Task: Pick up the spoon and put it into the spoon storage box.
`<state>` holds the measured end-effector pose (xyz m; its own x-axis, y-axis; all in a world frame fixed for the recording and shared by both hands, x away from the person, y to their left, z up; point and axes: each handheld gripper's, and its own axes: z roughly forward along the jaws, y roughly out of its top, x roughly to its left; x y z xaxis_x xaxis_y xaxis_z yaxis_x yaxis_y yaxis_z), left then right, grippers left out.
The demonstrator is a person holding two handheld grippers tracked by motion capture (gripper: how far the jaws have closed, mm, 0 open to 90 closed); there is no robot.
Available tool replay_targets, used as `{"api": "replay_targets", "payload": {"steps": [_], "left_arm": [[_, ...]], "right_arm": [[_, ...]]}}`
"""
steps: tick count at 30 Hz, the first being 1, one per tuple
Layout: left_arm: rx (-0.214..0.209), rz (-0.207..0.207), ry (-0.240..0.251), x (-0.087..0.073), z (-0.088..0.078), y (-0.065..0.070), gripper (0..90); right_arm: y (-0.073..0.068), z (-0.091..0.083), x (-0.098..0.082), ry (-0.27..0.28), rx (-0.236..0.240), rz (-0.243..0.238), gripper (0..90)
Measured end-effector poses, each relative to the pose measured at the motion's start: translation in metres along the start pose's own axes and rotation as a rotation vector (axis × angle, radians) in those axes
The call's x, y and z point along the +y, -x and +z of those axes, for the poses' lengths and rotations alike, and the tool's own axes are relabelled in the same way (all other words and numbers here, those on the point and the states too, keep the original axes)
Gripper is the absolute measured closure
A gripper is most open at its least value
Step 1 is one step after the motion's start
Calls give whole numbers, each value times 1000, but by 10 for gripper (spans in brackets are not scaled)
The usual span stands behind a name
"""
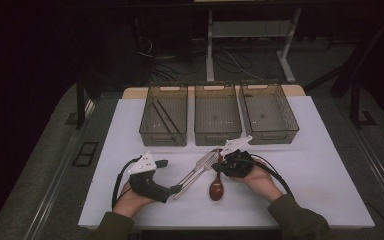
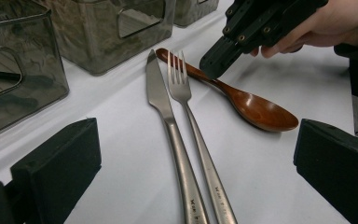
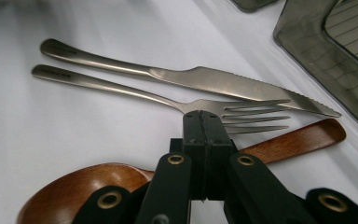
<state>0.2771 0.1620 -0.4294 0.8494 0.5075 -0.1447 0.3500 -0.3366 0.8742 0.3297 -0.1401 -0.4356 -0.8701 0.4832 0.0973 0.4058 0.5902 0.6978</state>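
Right gripper [image 2: 214, 70]: jaws clenched on the wooden spoon [image 2: 254, 105] at its handle, spoon lying right of the fork [image 2: 186, 107] and knife [image 2: 161, 100]. Left gripper [image 1: 172, 176]: jaws released, idle. Step: grasping. Next: lift cleanly toward the far bins [image 1: 218, 134].

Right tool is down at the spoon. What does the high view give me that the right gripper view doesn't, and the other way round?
High view: all three bins in a row at the table's far side, and the open left tool near the cutlery handles.
Right gripper view: close up, the right tool has its jaws shut together at the wooden spoon's handle. Whether they pinch it is hidden. The knife's serrated edge is clear.
Both: knife, fork and spoon lying side by side on the white table.
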Motion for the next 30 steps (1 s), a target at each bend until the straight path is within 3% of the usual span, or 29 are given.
{"api": "replay_targets", "payload": {"steps": [14, 30], "left_arm": [[3, 0, 0, 0, -1, -1, 0], [3, -1, -2, 0, -1, -1, 0]], "right_arm": [[2, 10, 0, -34, -48, -7, 888], [12, -4, -10, -107, -88, 13, 888]]}}
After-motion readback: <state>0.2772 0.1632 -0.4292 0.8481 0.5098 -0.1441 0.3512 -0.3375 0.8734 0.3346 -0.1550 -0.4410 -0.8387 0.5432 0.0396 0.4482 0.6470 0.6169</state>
